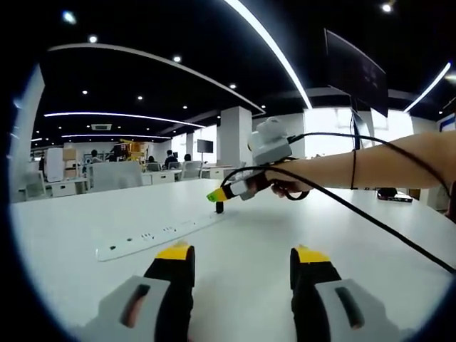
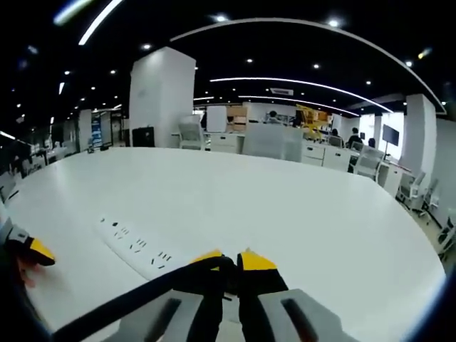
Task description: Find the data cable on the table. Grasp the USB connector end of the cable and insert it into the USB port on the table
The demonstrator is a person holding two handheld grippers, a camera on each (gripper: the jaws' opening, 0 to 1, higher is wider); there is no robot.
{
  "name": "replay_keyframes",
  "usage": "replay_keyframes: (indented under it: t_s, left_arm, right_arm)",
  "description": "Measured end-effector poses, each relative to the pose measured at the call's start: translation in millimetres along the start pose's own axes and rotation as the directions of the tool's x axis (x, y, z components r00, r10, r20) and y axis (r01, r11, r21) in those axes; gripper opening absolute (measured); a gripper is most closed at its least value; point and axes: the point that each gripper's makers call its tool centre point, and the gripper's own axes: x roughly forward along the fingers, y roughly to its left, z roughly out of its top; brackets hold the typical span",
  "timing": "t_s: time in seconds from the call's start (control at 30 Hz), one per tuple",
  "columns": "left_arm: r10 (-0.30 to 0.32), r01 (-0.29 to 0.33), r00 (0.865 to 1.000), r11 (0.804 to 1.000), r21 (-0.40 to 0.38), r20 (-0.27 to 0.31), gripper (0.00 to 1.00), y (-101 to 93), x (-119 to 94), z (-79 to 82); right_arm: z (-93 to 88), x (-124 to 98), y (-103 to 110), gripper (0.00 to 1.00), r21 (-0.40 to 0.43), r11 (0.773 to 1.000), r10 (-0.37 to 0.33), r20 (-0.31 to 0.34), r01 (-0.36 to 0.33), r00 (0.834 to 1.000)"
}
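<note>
A long white power strip (image 1: 153, 239) lies flat on the white table (image 1: 235, 299). My right gripper (image 1: 219, 194), held by a hand, hovers over the strip's far end. It is shut on a small black USB connector (image 1: 219, 207) that points down at the strip; I cannot tell if the connector is in a port. The black cable (image 1: 370, 221) trails away to the right. My left gripper (image 1: 242, 255) stands open above the table, short of the strip. In the right gripper view my right gripper (image 2: 231, 260) pinches the cable (image 2: 121, 303) just above the strip (image 2: 135, 246).
The table edge (image 2: 399, 235) curves away on the right. Office chairs (image 2: 274, 142), desks and a white pillar (image 2: 160, 100) stand beyond it, with people seated far back. A dark object (image 1: 395, 194) rests at the table's far right.
</note>
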Motion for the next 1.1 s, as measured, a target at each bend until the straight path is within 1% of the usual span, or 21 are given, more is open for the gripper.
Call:
replay_keyframes:
  t_s: [0.13,0.2,0.37,0.67,0.9,1.1]
  left_arm:
    - [0.002,-0.002,1.0,1.0,0.0,-0.001,0.54,0.8,0.4,-0.4]
    - [0.002,-0.002,1.0,1.0,0.002,-0.002,0.54,1.0,0.7,-0.6]
    - [0.003,-0.003,1.0,1.0,0.007,-0.004,0.56,1.7,2.1,-0.7]
    - [0.007,-0.007,1.0,1.0,0.01,-0.013,0.56,4.0,3.4,-2.6]
    - [0.01,-0.009,1.0,1.0,0.015,-0.021,0.56,5.4,4.0,-4.8]
    - [0.011,-0.01,1.0,1.0,0.018,-0.026,0.56,6.1,4.1,-6.2]
  right_arm:
    - [-0.4,-0.6,0.3,0.08,0.007,1.0,-0.001,0.001,0.001,1.0]
    - [0.4,0.3,-2.4,0.08,0.027,1.0,0.0,0.02,-0.001,1.0]
    - [0.3,-1.1,-1.2,0.08,0.053,0.999,-0.001,0.04,-0.001,0.999]
    - [2.1,0.9,-3.4,0.09,0.081,0.997,-0.012,0.06,0.007,0.998]
    - [2.5,2.3,-2.6,0.09,0.037,0.999,-0.02,0.038,0.019,0.999]
    - [2.2,2.9,-2.7,0.09,0.02,0.999,-0.03,0.031,0.029,0.999]
